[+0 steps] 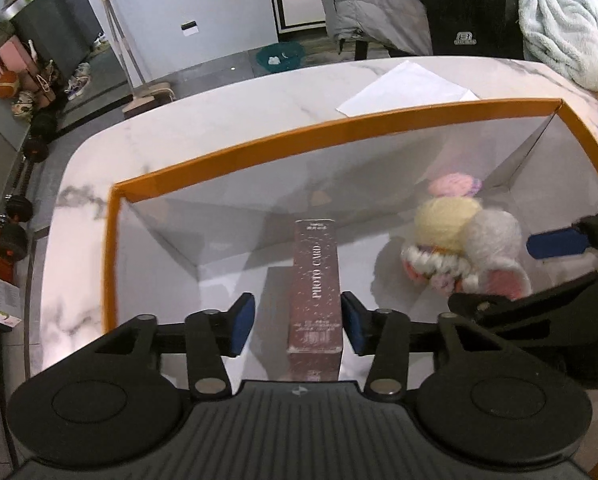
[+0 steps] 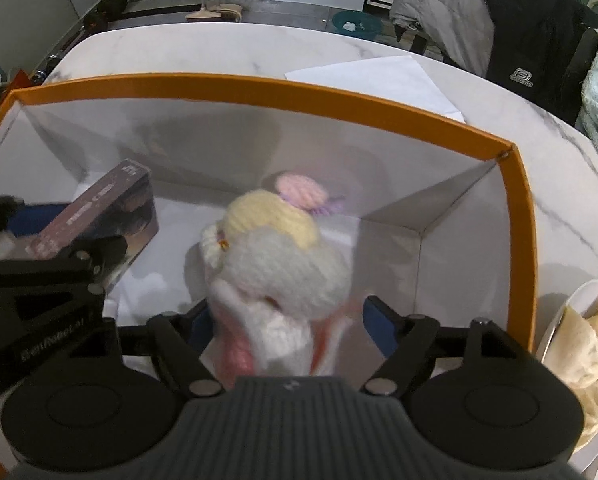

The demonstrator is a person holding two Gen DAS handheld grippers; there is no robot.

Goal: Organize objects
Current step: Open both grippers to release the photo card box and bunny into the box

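Note:
An orange-rimmed box (image 1: 235,160) with white inner walls stands on the marble table; it also shows in the right wrist view (image 2: 379,114). My left gripper (image 1: 297,322) is open inside it, its blue pads either side of a dark maroon "PHOTO CARD" box (image 1: 315,284) with a gap on the left side. That card box shows at the left in the right wrist view (image 2: 99,212). My right gripper (image 2: 287,328) is open around a crocheted doll (image 2: 283,268) with yellow hair and a white body, blurred. The doll also shows in the left wrist view (image 1: 463,248).
A white sheet of paper (image 1: 407,88) lies on the table behind the box. Jackets and a pale blanket (image 1: 563,20) hang over chairs at the back. A white plate with crumpled paper (image 2: 579,344) sits right of the box. Dumbbells and shoes lie on the floor at left.

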